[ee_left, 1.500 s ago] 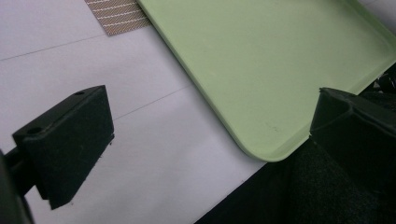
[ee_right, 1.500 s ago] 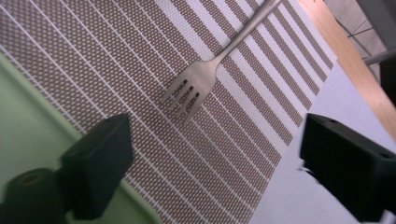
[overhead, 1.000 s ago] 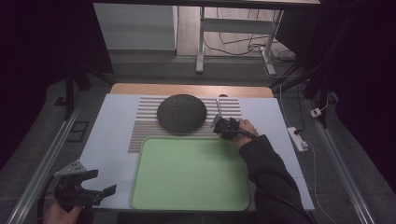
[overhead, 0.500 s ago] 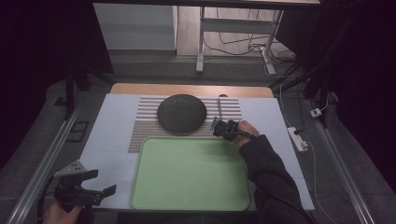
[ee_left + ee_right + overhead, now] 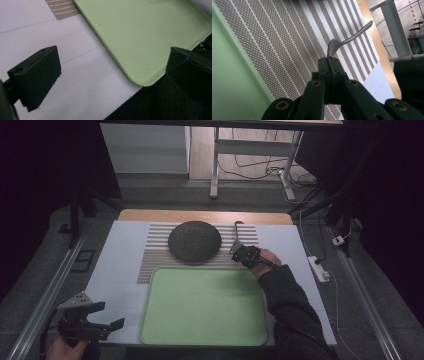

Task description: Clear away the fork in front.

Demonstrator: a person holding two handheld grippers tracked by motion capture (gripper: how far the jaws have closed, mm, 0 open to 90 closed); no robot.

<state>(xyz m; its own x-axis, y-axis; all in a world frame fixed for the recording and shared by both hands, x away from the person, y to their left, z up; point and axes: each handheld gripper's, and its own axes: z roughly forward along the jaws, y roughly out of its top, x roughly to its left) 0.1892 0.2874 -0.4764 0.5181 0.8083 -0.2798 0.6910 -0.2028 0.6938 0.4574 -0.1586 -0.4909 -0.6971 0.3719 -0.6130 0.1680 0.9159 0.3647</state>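
Right claw (image 5: 329,60) is pinching the spoon (image 5: 348,39), handle sticking up and away over the striped placemat (image 5: 274,45), green tray (image 5: 234,82) just beside; left claw (image 5: 110,72) spread wide.

The tray (image 5: 202,305) is light green. At its 12 o'clock lies a mat (image 5: 155,252) with brown and white stripes. A dark grey plate (image 5: 194,240) sits on the mat. The spoon (image 5: 348,40) is shiny silver. Both tools, the left tool (image 5: 102,317) and the right tool (image 5: 236,251), are black. The table (image 5: 115,265) is white with a wooden edge at 12 o'clock.
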